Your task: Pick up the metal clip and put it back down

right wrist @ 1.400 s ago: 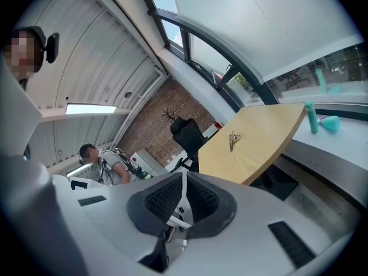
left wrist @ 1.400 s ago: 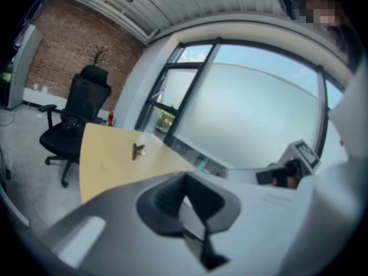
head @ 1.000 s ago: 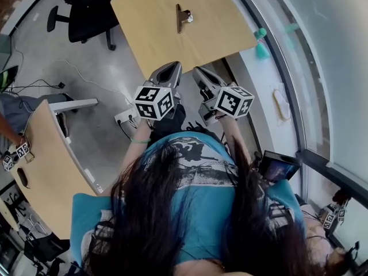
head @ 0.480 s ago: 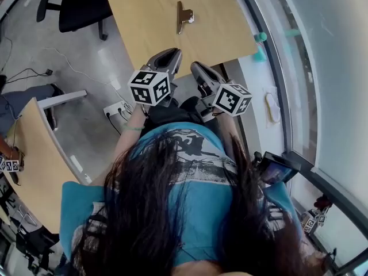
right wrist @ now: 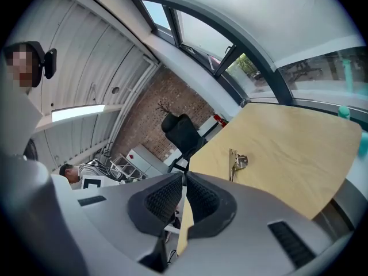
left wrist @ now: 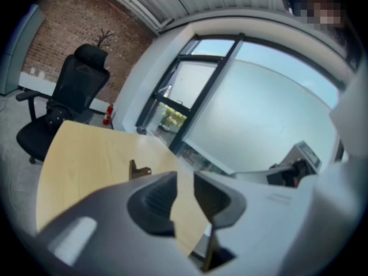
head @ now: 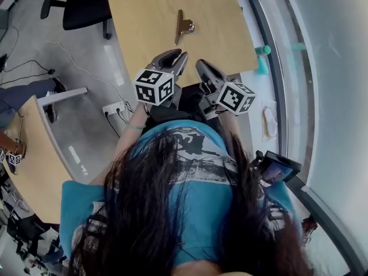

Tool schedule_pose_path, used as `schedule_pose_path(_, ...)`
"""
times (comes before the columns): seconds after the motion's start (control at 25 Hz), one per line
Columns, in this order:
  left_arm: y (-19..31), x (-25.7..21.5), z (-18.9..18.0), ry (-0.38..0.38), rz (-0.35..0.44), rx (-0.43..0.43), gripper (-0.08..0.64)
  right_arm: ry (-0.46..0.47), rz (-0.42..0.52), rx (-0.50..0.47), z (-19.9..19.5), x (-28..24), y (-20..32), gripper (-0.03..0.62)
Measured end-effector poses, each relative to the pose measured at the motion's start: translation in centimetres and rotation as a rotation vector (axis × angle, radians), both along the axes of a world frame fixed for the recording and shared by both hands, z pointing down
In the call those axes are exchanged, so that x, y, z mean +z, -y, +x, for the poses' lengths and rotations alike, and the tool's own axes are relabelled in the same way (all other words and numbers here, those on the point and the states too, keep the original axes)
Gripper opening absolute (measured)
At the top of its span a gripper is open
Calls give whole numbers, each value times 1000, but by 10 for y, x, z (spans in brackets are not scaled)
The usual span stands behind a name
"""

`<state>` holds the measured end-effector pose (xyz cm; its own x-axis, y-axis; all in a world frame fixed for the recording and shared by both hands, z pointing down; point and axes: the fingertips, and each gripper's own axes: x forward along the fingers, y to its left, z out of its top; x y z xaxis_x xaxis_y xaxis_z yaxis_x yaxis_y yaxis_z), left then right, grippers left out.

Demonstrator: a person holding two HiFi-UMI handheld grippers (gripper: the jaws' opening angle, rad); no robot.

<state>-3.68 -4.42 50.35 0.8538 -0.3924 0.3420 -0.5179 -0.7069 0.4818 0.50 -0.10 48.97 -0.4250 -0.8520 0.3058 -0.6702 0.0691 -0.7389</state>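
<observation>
A light wooden table (head: 221, 36) stands with a black office chair (head: 86, 7) off its far left corner, as a seated person holds both grippers at its near edge. The left gripper (head: 175, 56) has its jaws a little apart, having just been opening, with nothing between them, while the right gripper (head: 202, 65), just beside it, has its jaws pressed together at the tips, empty. The metal clip (head: 183, 26) lies flat on the table, farther off, apart from both.

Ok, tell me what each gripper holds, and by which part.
Nothing. The left gripper has just been opening its jaws, nothing between them; the right gripper is shut and empty. The metal clip lies on the table.
</observation>
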Motion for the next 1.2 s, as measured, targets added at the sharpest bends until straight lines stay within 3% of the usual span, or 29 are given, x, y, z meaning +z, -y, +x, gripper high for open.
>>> schedule_pose_path(0.44,87,26,64,168,83,-150,148,-9,2,-145,89,-6,86,32)
schedule_pose_path(0.6,118,55,76,231,63,-221,187,3,-8,-189,107,-1,103,32)
schedule_pose_path(0.72,140,89,102,334,43,-260,218,27,-15,-218,140,7,117,32)
schedule_pose_path(0.84,145,118,121,445,49,-252,224,38,-19,-246,157,14,120,32)
schedule_pose_path(1.04,141,146,121,580,67,-160,244,35,-36,-285,140,15,119,31)
schedule_pose_path(1.2,150,154,117,666,140,-190,242,27,-50,-302,139,17,118,32)
